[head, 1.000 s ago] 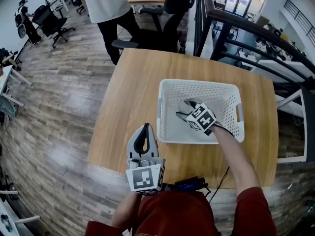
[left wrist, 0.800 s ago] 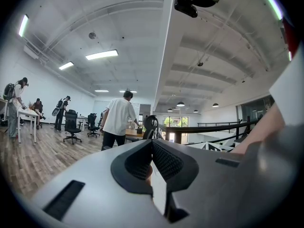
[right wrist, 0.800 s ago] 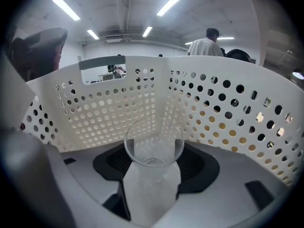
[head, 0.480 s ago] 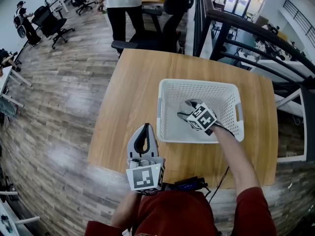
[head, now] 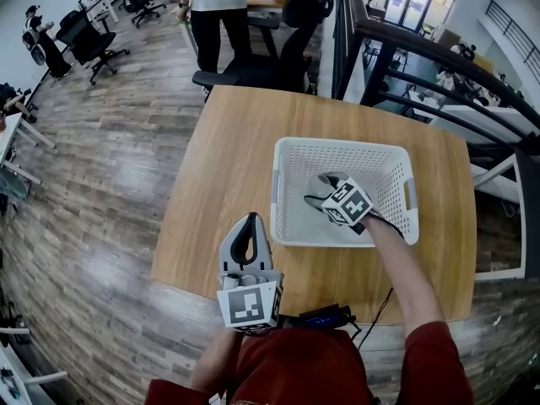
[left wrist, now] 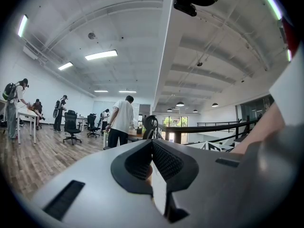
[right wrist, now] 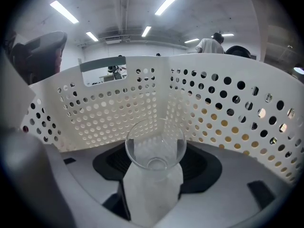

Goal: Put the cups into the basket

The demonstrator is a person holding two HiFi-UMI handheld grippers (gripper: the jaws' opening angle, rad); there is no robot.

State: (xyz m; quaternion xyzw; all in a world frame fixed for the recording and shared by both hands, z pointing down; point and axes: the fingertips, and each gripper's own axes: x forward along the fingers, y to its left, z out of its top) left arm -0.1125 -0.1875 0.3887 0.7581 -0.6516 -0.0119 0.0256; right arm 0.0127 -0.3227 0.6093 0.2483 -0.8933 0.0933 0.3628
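Closest in, my left gripper point(head: 248, 223) sits over the near edge of the bench point(head: 226, 150), just ahead of my body and pointing level across the top. Its jaws are closed together with nothing between them. A little further out, to the right, my right arm reaches into the white basket point(head: 337, 147), which stands on the right half of the bench. My right gripper point(head: 314, 189) is down inside it, tilted nose-down, near the middle of the basket. It grips a clear cup point(right wrist: 155, 149), one jaw on each side. The cup lies along the jaws with its open mouth facing away from me, toward the perforated far wall and the corner where two walls meet. I can't tell whether the cup touches the basket's bottom. Beyond the bench's far edge stands a black office chair point(head: 291, 19). A person point(head: 215, 11) in a white top stands just left of it on the wood floor point(head: 101, 159). A dark railing point(head: 405, 45) runs off to the right.
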